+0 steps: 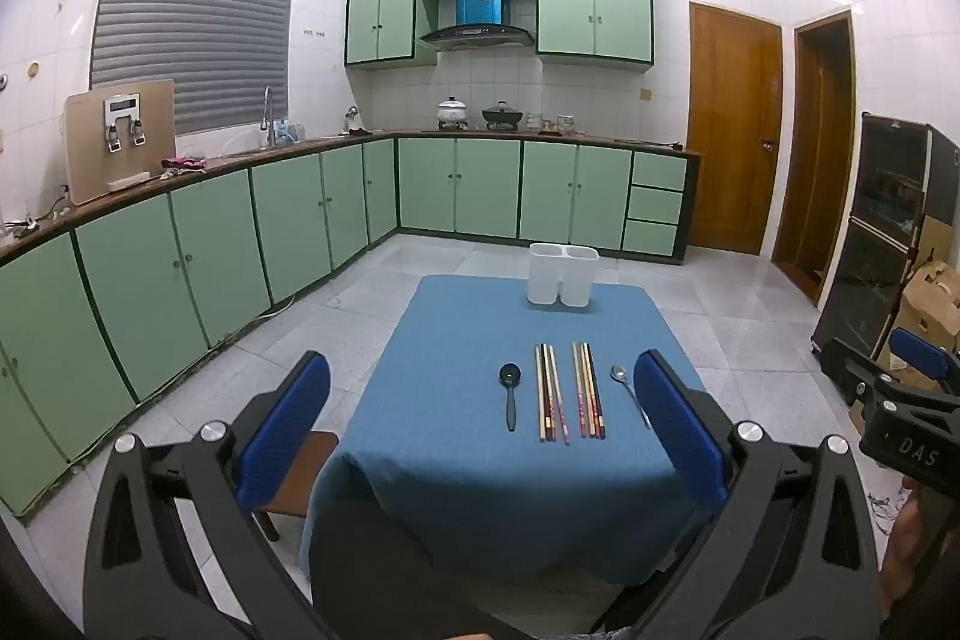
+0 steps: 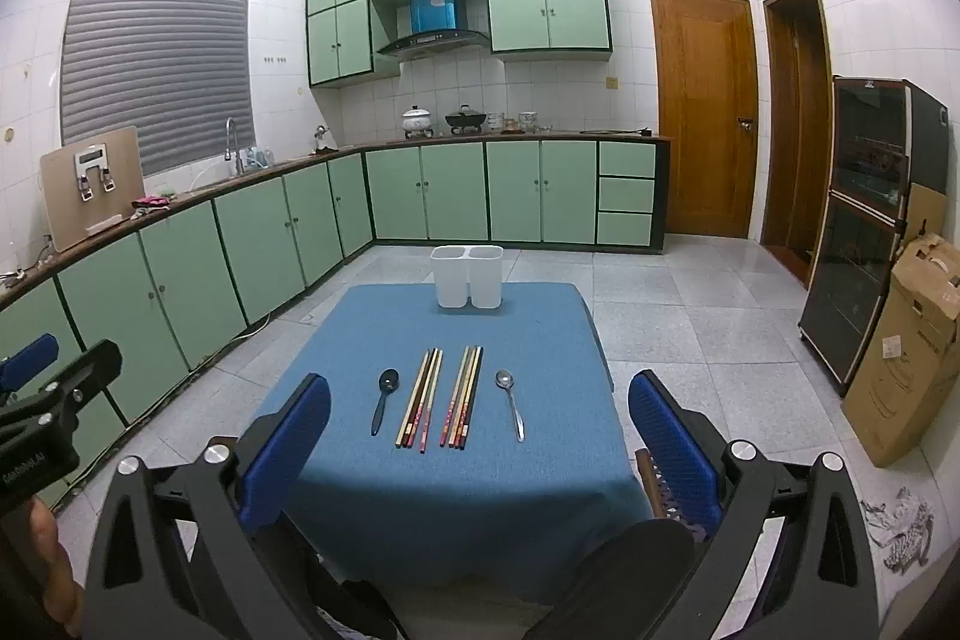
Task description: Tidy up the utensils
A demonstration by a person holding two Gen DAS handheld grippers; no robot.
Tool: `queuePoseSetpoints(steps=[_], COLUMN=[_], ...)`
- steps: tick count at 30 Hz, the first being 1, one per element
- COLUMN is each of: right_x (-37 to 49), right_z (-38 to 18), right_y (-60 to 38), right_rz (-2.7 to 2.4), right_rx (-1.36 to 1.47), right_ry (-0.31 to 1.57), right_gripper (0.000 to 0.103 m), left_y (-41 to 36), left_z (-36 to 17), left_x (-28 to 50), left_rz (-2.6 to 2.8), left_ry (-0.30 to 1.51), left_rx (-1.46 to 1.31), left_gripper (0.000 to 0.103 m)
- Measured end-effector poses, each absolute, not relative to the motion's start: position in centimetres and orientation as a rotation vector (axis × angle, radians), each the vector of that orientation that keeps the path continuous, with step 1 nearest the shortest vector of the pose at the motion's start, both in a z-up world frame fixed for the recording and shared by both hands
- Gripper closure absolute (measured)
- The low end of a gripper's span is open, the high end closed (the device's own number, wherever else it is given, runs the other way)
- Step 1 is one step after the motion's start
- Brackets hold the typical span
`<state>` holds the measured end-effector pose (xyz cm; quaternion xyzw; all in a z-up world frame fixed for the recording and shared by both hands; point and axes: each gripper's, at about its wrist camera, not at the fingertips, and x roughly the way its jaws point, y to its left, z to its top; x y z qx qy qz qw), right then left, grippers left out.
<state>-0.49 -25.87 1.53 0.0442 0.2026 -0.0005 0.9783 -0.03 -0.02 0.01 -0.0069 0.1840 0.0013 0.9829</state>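
Observation:
On a blue-clothed table [image 1: 456,460] [image 2: 372,508] lie a black spoon [image 1: 510,397] [image 2: 384,400], two bundles of chopsticks [image 1: 549,391] [image 1: 588,391] [image 2: 420,397] [image 2: 462,397], and a metal spoon [image 1: 630,394] [image 2: 510,403]. A white two-compartment holder [image 1: 562,274] [image 2: 467,276] stands upright at the table's far edge. My left gripper [image 1: 480,424] is open and empty, held back from the near edge. My right gripper [image 2: 480,430] is open and empty, likewise short of the utensils.
Green kitchen cabinets [image 1: 180,268] run along the left and back walls. A dark cabinet [image 2: 870,220] and a cardboard box [image 2: 912,352] stand at right. A wooden stool [image 1: 300,466] sits beside the table's left. The right gripper's body [image 1: 900,400] shows in the left wrist view.

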Motion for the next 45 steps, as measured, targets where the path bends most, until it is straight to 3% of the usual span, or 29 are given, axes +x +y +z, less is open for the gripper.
queuePoseSetpoints(steps=[45], right_x=[-0.6], right_z=[1.4], right_y=[-26.2], right_rz=[0.003], right_rx=[0.076], right_ry=[0.404], right_gripper=[0.006], left_y=[-0.1], left_z=[0.0], left_x=[-0.2], left_rz=[0.018], left_ry=[0.372], left_rx=[-0.01], left_gripper=[0.005])
